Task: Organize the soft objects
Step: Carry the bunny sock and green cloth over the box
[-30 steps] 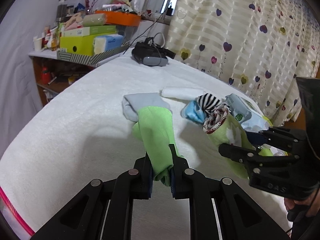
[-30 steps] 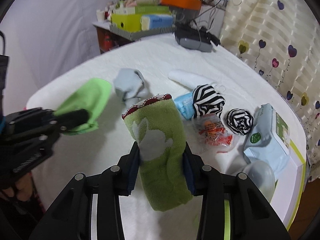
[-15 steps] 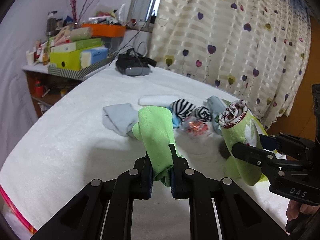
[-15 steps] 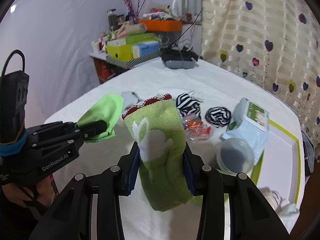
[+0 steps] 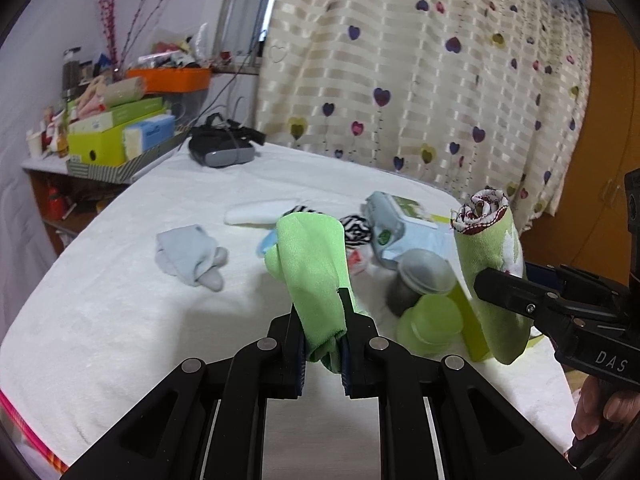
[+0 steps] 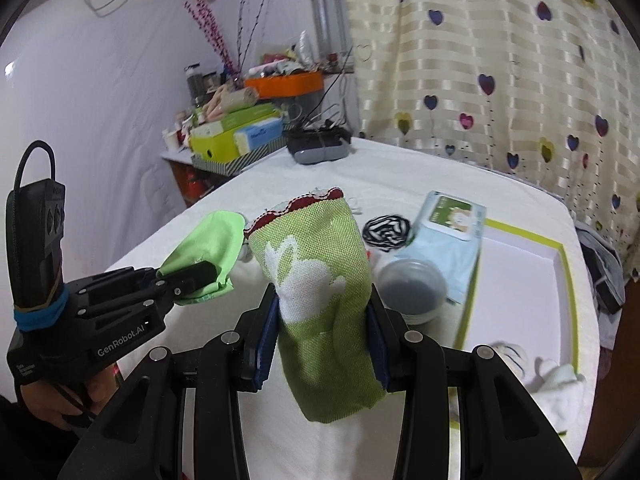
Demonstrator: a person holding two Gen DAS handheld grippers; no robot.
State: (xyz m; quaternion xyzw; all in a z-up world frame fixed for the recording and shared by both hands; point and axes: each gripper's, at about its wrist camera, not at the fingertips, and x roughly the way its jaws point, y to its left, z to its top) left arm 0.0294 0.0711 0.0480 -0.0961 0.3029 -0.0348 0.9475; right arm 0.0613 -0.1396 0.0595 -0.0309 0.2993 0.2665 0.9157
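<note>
Plain green cloth (image 5: 316, 264) pinched between the two pads of the left gripper (image 5: 323, 332), jaws nearly together, cloth standing up out of them and clear of the bed. Rolled green towel (image 6: 320, 292) (white rabbit figure, red scalloped edge at the top) clamped upright in the right gripper (image 6: 322, 344), jaws set wider round the roll. The two held cloths are side by side above the near part of the bed, the plain one to the left, not touching. A hand (image 6: 60, 396) shows under the left tool.

Surface: white bedspread (image 5: 100, 320). Cream curtain with hearts (image 5: 440, 80) behind, white wall on the left.

On the bed beyond the grippers: pale grey sock bundle (image 5: 192, 258) at left, white sock (image 5: 260, 210) farther off, striped black-and-white rolls (image 6: 387, 230), wipes packet (image 6: 452, 232), a round lidded tub (image 6: 412, 286) just in front of it. White tray with green rim (image 6: 568, 264) at the right, some pale soft things in its near corner (blurred). Dark headset (image 5: 220, 148) at the far end; cluttered shelf with boxes (image 5: 108, 136) far left.
</note>
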